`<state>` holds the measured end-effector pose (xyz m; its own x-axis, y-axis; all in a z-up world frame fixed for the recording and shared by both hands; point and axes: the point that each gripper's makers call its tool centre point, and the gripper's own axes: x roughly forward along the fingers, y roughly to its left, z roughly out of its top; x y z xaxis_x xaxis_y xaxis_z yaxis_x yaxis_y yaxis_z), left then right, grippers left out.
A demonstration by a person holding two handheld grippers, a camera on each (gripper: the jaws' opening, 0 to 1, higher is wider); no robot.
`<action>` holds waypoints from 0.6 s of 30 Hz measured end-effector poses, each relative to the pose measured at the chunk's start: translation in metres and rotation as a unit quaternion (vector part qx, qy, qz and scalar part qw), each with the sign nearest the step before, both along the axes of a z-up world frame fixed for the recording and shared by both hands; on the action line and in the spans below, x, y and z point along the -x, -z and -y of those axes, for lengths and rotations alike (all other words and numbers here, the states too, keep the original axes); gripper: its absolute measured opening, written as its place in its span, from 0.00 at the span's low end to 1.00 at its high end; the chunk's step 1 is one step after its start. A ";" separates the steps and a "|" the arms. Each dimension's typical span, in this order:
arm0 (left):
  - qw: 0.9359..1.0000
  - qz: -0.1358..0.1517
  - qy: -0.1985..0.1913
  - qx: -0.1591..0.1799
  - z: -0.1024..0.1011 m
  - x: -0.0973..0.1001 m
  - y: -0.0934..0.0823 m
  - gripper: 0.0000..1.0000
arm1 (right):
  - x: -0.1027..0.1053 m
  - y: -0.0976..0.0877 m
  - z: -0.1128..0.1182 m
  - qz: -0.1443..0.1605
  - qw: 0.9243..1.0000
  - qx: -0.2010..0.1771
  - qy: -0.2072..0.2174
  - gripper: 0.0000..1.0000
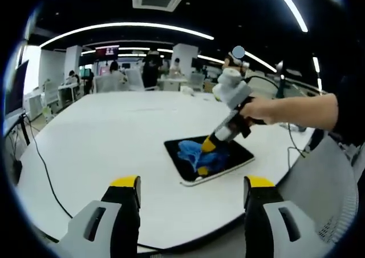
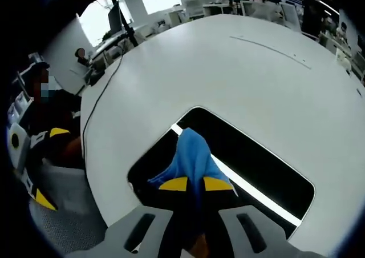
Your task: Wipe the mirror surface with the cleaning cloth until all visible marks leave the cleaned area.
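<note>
Right claw (image 2: 195,185) is closed on the blue cloth (image 2: 191,155), pressing it onto the mirror (image 2: 256,166), which lies flat on the white worktop (image 2: 228,69). Left claw (image 1: 193,189) hangs wide open, empty, near the worktop edge. Wiping appears under way; marks cannot be judged, so remaining work is unclear
</note>
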<state>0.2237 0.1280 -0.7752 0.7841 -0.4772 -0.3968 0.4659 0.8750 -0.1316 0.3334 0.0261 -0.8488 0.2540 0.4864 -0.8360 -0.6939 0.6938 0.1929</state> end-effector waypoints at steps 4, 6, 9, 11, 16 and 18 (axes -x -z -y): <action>1.000 -0.004 0.013 -0.010 0.003 0.000 0.002 0.76 | 0.004 0.001 0.000 -0.001 1.000 0.001 -0.003 0.03; 0.999 -0.011 0.024 -0.022 0.004 0.002 0.005 0.76 | 0.008 0.001 0.000 -0.002 1.000 0.002 -0.005 0.03; 0.999 -0.013 0.027 -0.024 0.005 0.000 0.005 0.78 | 0.012 0.001 0.001 -0.005 1.000 0.001 -0.005 0.03; 0.999 -0.016 0.036 -0.029 0.006 0.002 0.006 0.79 | 0.013 0.001 0.001 -0.006 1.000 0.000 -0.005 0.03; 0.999 -0.015 0.041 -0.023 0.008 0.002 0.005 0.82 | 0.012 0.003 0.002 -0.005 1.000 0.002 -0.007 0.03; 0.999 -0.014 0.040 -0.019 0.008 0.002 0.004 0.83 | 0.012 0.003 0.003 -0.005 1.000 0.002 -0.008 0.03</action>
<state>0.2217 0.1201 -0.7787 0.7329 -0.5213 -0.4372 0.5307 0.8401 -0.1120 0.3209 0.0233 -0.8515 0.2371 0.4865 -0.8409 -0.7028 0.6835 0.1973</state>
